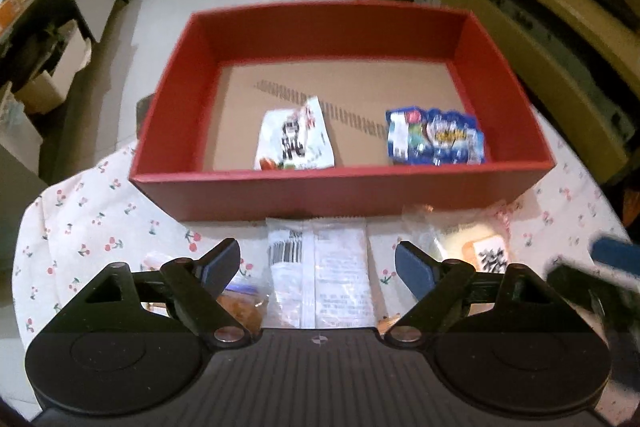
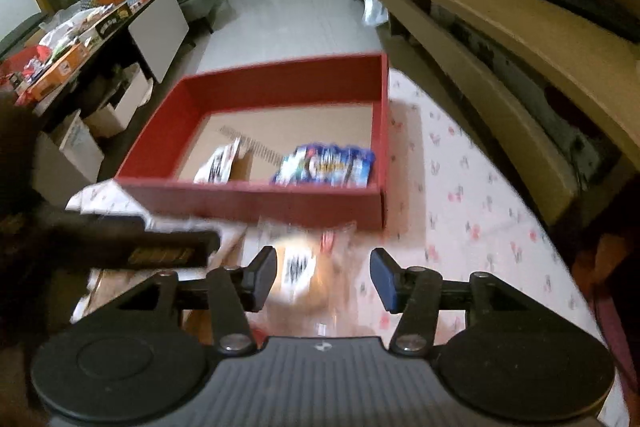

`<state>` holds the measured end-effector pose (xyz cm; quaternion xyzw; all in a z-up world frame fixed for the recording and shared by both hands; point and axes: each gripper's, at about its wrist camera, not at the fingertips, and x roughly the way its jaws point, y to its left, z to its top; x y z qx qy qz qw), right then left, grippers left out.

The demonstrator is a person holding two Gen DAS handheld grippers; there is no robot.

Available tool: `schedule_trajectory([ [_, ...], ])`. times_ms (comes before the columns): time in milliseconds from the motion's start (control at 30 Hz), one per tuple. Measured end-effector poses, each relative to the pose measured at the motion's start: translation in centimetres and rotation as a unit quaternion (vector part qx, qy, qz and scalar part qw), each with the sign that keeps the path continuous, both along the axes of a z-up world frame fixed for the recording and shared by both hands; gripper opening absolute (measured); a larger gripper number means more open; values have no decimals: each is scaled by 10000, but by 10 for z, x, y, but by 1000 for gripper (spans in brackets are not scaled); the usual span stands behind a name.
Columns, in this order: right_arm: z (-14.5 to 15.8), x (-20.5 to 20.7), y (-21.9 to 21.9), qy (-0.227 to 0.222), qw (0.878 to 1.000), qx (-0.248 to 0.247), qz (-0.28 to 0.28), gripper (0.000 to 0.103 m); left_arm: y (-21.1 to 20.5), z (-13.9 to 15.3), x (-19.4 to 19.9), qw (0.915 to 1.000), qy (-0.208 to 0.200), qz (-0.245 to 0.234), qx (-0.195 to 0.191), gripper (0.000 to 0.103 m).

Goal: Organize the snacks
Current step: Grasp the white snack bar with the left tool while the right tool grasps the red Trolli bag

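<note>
Directly below the left claw [image 1: 318, 261], between its wide-spread, empty fingers, a clear packet with a barcode [image 1: 320, 267] lies on the cherry-print counter [image 1: 92, 223]. Left of it sits an orange snack bag [image 1: 244, 303]; right of it, a clear packet with a yellow label [image 1: 472, 243]. Ahead stands the red box [image 1: 340, 187], holding a white packet [image 1: 294, 143] ahead-left and a blue packet [image 1: 436, 137] ahead-right.

From the right wrist, the right claw [image 2: 323, 277] stands parted, nothing gripped, over a blurred clear packet with a white label [image 2: 304, 267] on the counter [image 2: 480, 219]. Ahead and slightly left, the box [image 2: 256, 199] shows the white packet [image 2: 222, 161] and blue packet [image 2: 328, 165]. Part of the left claw's body [image 2: 132, 247] crosses at left.
</note>
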<state>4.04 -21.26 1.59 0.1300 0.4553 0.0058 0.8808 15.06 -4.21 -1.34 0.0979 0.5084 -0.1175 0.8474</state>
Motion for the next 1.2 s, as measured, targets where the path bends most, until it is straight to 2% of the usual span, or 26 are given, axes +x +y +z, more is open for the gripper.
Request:
schedule_trajectory([
  [200,-22,-28,17,494,9987,62,142,82,-6,-28,6,9989,248,-46,399,87],
  [333,-38,-41,31,797,9963,221,237,85,-4,-33,4,9986,359,-66,392,69],
  [433,-47,-38,43,945,9947,327,219,85,-4,-29,-1,9988,330,-60,348,64],
  [567,-56,-30,56,1004,9940,390,170,90,-1,-23,-8,9992,308,-55,244,58],
  [733,-66,-28,65,866,9954,189,368,95,5,-19,-12,9994,313,-39,161,58],
  [867,-64,-35,68,810,9939,-94,741,78,8,-15,-15,9994,340,-29,61,57],
  [1200,-58,-55,28,822,9936,0,775,65,10,3,-44,9992,298,-158,-217,57],
])
